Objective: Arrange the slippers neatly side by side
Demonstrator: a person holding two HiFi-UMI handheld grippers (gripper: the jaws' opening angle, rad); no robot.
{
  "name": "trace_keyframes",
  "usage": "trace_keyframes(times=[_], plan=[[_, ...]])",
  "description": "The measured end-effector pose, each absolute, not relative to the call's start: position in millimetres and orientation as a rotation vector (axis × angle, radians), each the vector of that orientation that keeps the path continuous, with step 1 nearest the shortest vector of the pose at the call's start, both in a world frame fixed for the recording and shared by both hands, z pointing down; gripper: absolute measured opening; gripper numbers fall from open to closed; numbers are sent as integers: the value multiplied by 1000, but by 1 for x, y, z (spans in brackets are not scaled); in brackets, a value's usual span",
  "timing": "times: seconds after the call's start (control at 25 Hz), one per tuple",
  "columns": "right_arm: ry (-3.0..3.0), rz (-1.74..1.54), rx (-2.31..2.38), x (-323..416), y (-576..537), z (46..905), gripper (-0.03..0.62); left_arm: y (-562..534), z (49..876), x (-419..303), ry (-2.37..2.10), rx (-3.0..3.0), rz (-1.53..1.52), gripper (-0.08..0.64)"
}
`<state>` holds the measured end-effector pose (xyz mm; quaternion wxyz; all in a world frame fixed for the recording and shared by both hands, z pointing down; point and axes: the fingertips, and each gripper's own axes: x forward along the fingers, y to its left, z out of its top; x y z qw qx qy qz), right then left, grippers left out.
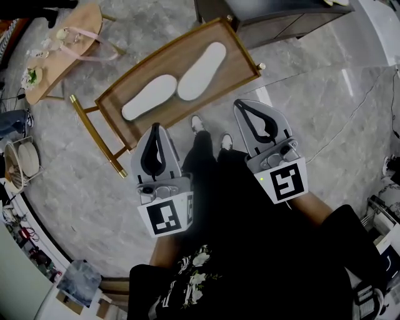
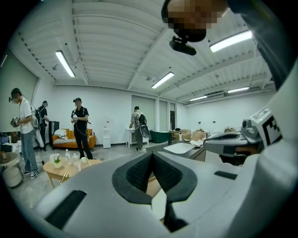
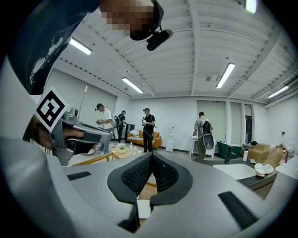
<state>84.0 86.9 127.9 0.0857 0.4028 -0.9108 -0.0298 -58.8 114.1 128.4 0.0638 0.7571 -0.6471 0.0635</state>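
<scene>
Two white slippers lie side by side on a low wooden tray table (image 1: 234, 47): the left slipper (image 1: 150, 97) and the right slipper (image 1: 201, 70), both angled toward the upper right. My left gripper (image 1: 157, 128) hovers just short of the table's near edge, shut and holding nothing. Level with it on the right, my right gripper (image 1: 242, 105) is also shut with nothing held. In the left gripper view the jaws (image 2: 152, 155) meet with nothing between them. The right gripper view shows the same for its jaws (image 3: 151, 155). Both gripper views look out across the room, not at the slippers.
A small round wooden table (image 1: 81, 28) with flowers and cups stands at the upper left. A dark cabinet (image 1: 281, 19) is behind the tray table. My shoes (image 1: 197, 123) are between the grippers. Several people (image 2: 80, 125) stand across the room near an orange sofa (image 2: 70, 138).
</scene>
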Motion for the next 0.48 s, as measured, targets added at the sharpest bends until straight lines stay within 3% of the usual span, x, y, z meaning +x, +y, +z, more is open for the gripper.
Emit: trace_keyframes(times=[0.48], plan=[[-2725, -174, 1258, 55, 39, 109, -2, 62, 112, -78, -1936, 2399, 102, -1]])
